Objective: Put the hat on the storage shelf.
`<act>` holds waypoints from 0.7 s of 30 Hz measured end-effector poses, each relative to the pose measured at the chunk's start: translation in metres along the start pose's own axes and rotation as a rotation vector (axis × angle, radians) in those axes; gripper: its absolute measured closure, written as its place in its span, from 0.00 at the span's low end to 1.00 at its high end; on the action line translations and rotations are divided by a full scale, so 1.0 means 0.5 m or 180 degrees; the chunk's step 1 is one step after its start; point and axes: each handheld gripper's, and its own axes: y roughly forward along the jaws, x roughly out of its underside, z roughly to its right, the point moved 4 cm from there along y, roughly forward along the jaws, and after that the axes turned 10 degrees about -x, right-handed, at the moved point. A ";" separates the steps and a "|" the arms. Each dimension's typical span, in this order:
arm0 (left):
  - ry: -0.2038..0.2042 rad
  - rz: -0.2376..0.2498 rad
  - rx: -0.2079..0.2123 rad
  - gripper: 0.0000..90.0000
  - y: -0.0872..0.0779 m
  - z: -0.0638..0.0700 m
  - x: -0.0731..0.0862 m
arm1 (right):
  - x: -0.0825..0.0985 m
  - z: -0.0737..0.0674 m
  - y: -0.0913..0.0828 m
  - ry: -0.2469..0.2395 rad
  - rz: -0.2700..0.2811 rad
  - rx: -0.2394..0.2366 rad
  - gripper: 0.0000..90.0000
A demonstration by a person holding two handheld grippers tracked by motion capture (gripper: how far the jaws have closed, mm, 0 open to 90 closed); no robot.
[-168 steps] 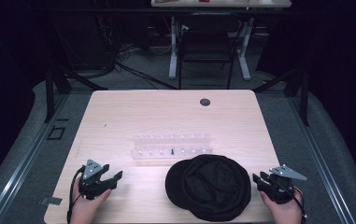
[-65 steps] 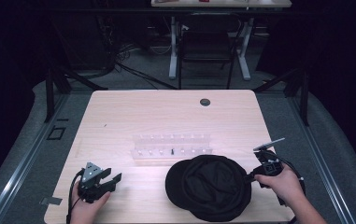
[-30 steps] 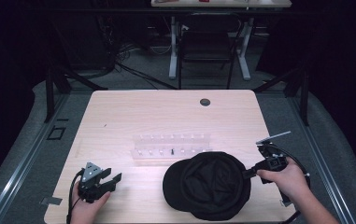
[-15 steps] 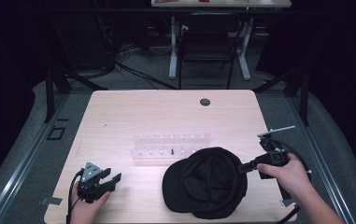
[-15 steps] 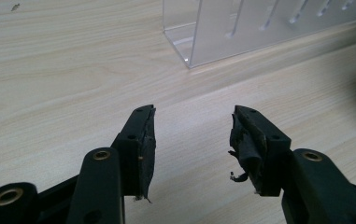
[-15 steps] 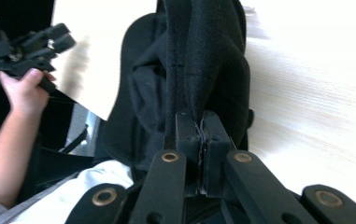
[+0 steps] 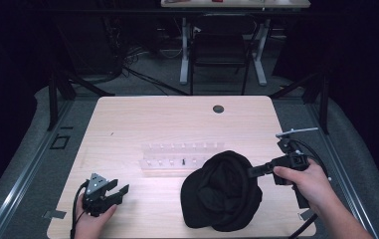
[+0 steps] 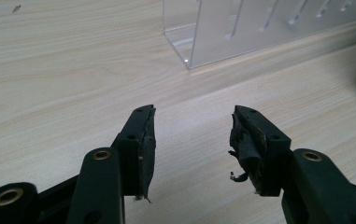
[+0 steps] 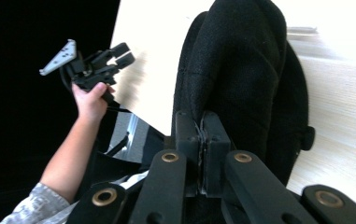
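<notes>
Right gripper [image 7: 253,171] clamped on black cap [image 7: 222,191], lifting its right edge off table [image 7: 127,119]; pinch seen close in right gripper view. Left gripper [image 8: 192,140] resting, jaws apart, facing clear rack [image 8: 259,28].

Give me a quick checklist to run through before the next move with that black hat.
1. Right gripper shut on the black hat: ok; in the right gripper view its jaws pinch the fabric.
2. Hat fully off the table: not ok; its lower part rests on the wood.
3. Left gripper free to help: ok; open, nothing between its jaws.
4. Clear rack out of the way: cannot tell; the hat sits close beside it.
5. Grip depth on the fabric: cannot tell.
</notes>
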 end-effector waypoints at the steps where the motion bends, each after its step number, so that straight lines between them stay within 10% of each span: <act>1: 0.0000 -0.0003 0.0001 0.55 0.000 0.000 0.000 | 0.000 -0.005 0.000 0.0001 0.0016 -0.0034 0.98; 21: 0.0008 -0.0004 -0.0001 0.55 0.000 0.000 0.000 | -0.010 -0.055 -0.049 -0.0081 0.0252 -0.0317 0.98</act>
